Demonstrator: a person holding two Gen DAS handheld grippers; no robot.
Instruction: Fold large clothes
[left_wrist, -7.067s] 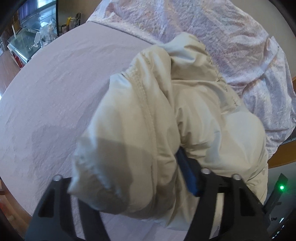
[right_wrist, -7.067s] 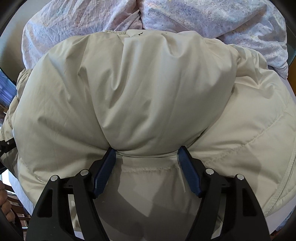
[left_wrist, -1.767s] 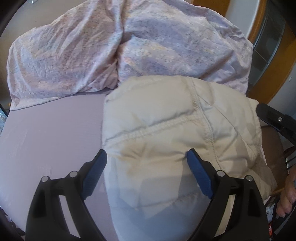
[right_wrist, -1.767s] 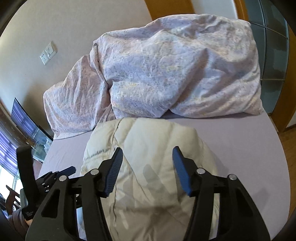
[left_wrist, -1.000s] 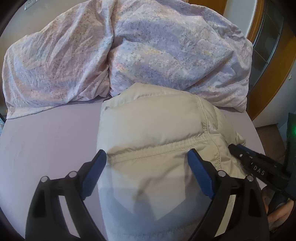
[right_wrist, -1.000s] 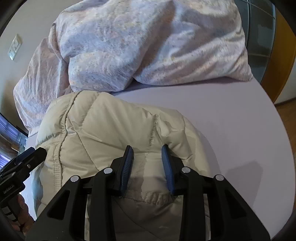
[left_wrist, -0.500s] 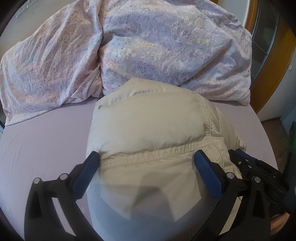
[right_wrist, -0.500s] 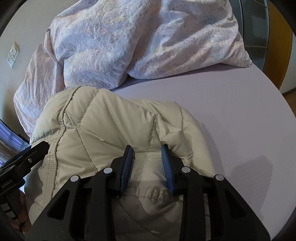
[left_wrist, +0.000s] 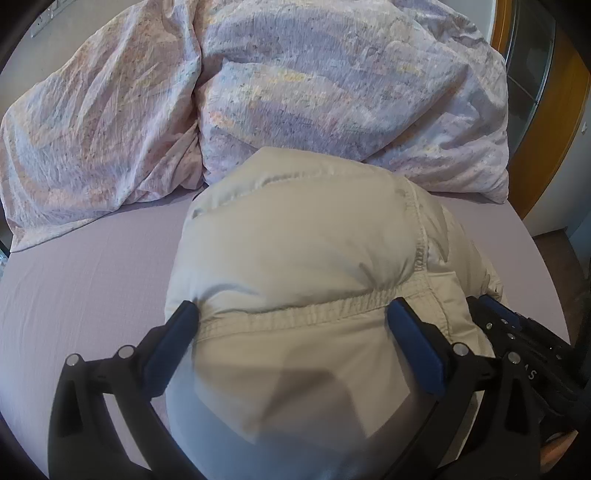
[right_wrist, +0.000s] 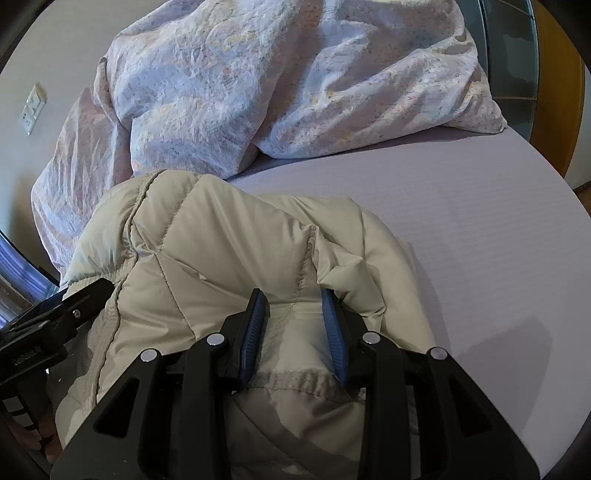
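A cream padded jacket (left_wrist: 303, 236) lies folded into a bundle on the lilac bed sheet (left_wrist: 92, 266); it also shows in the right wrist view (right_wrist: 221, 236). My left gripper (left_wrist: 291, 314) is open, its blue pads (left_wrist: 413, 343) wide apart on either side of the bundle's near seam. My right gripper (right_wrist: 293, 299) is shut on a puffy fold of the jacket at the bundle's right side. Each gripper's black body shows at the edge of the other's view.
A crumpled pink-and-lilac duvet (left_wrist: 295, 85) is heaped along the far side of the bed, just behind the jacket. Bare sheet (right_wrist: 480, 229) lies right of the jacket. A wooden door frame (left_wrist: 546, 122) stands at the right.
My left gripper has pushed forward so its open pads sit lower around the bundle's seam. My right gripper shut on the jacket fold a second ago and keeps its hold.
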